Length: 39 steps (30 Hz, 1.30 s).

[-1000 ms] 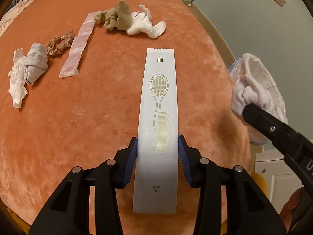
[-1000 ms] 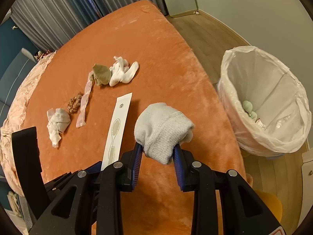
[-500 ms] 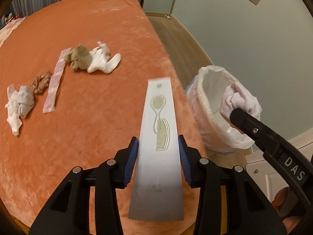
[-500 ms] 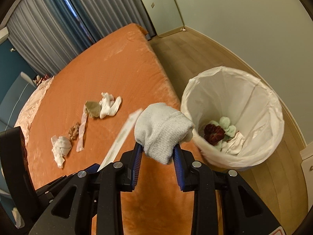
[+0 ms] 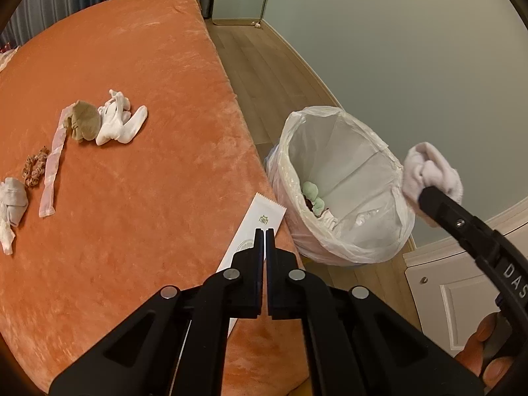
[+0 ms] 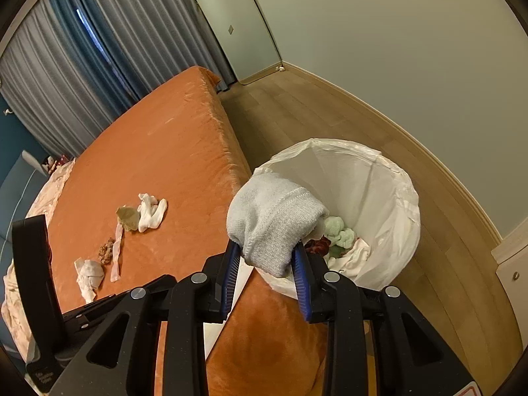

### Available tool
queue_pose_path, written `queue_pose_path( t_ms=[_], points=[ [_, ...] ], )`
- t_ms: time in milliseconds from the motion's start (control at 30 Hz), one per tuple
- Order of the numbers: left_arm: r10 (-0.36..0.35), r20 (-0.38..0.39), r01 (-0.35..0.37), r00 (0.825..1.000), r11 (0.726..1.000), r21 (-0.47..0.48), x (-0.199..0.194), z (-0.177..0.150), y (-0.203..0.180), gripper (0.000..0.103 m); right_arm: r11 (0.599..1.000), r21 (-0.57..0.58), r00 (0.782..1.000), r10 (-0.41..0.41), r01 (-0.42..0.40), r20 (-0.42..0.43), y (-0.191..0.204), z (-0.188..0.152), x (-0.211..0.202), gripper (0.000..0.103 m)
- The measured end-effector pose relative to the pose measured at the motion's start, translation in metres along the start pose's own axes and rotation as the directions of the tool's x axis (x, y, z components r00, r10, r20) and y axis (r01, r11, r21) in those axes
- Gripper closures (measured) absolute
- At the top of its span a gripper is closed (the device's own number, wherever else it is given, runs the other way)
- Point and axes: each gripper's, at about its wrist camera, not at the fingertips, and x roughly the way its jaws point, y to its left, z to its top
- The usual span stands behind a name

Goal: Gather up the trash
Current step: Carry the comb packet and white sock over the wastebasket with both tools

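Note:
My left gripper [image 5: 264,231] is shut, its jaws almost touching, edge-on over a long white comb wrapper [image 5: 254,227] that hangs beneath it above the bed's edge; whether it still grips the wrapper I cannot tell for sure. My right gripper [image 6: 265,257] is shut on a balled grey sock [image 6: 272,217], held over the near rim of a bin lined with a white bag [image 6: 389,198]. The bin [image 5: 330,151] also stands on the floor beside the bed in the left wrist view, with the sock [image 5: 429,171] at its right rim. Green and dark red scraps [image 6: 336,231] lie inside.
On the orange bed [image 5: 132,198] lie a white sock [image 5: 118,125], a tan sock [image 5: 82,123], a pale strip [image 5: 52,168], a brown scrunchie [image 5: 33,168] and a grey sock on tissue [image 5: 11,201]. A white cabinet [image 5: 455,297] stands right of the bin.
Both grippers rose and swung right toward the bin. The left jaws closed to a narrow gap and the wrapper now hangs skewed below them. The sock moved over the bin's rim.

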Motion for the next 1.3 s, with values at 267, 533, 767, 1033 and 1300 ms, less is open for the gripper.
queue_pose_path(
  t_ms=[267, 533, 767, 1033, 1300],
  points=[
    [0.068, -0.102, -0.063, 0.992, 0.997, 0.053, 0.03, -0.05, 0.026, 0.039, 1.0, 0.016, 0.999, 0.018, -0.018, -0.03, -0.004, -0.015, 0.007, 0.074],
    [0.143, -0.165, -0.129, 0.976, 0.987, 0.093, 0.065, -0.097, 0.035, 0.04, 0.999, -0.013, 0.996, 0.037, -0.038, -0.086, 0.009, -0.038, 0.016, 0.074],
    [0.154, -0.157, -0.135, 0.976, 0.983, 0.123, 0.061, -0.097, 0.027, 0.062, 0.999, -0.016, 0.994, 0.044, -0.046, -0.099, 0.014, -0.044, 0.018, 0.074],
    [0.079, -0.131, -0.074, 0.988, 0.996, 0.045, 0.039, -0.086, 0.023, 0.064, 0.999, -0.006, 0.996, 0.041, -0.042, -0.081, 0.008, -0.04, 0.011, 0.074],
    [0.005, -0.056, -0.005, 0.998, 1.0, 0.016, 0.011, -0.059, 0.005, 0.064, 0.999, 0.001, 0.998, 0.043, -0.043, -0.055, 0.003, -0.033, 0.004, 0.074]
  ],
)
